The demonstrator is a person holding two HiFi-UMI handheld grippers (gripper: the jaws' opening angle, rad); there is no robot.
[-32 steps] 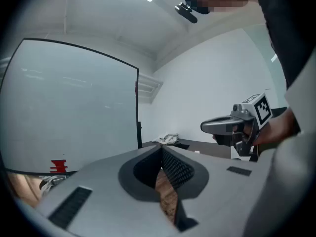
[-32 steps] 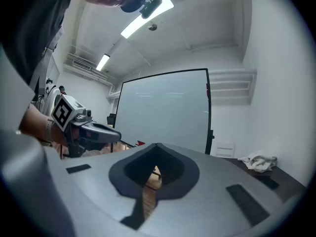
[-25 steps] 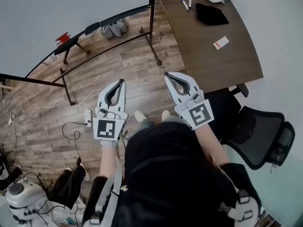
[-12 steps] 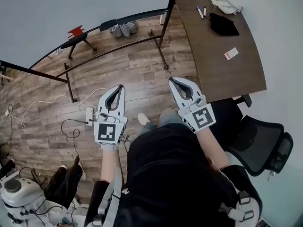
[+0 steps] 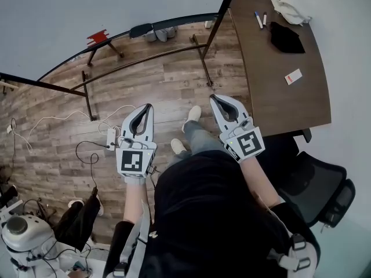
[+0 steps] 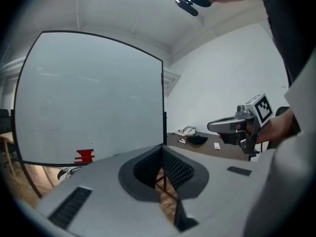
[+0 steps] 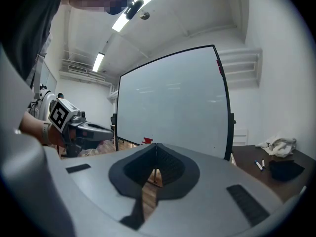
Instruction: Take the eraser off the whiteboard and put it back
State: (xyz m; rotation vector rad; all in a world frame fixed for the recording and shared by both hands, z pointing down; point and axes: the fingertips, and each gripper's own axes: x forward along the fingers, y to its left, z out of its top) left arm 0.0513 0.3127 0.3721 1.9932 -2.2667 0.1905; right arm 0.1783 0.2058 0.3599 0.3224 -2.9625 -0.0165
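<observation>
The red eraser [image 5: 97, 37] is sitting low on the whiteboard [image 5: 116, 4], just above its bottom edge, with nothing touching it. Judging by that, the task is only beginning: the eraser is not yet lifted off, and both the taking and the putting back are waiting to be done. The left gripper [image 5: 149, 106] and right gripper [image 5: 213, 97] are being carried side by side in front of the person, well apart from the board across the wooden floor [image 5: 168, 86]. Each is keeping its jaws together on nothing. To the right, the tabletop [image 5: 272, 91] is carrying markers [image 5: 261, 19] and a dark cloth [image 5: 287, 37].
</observation>
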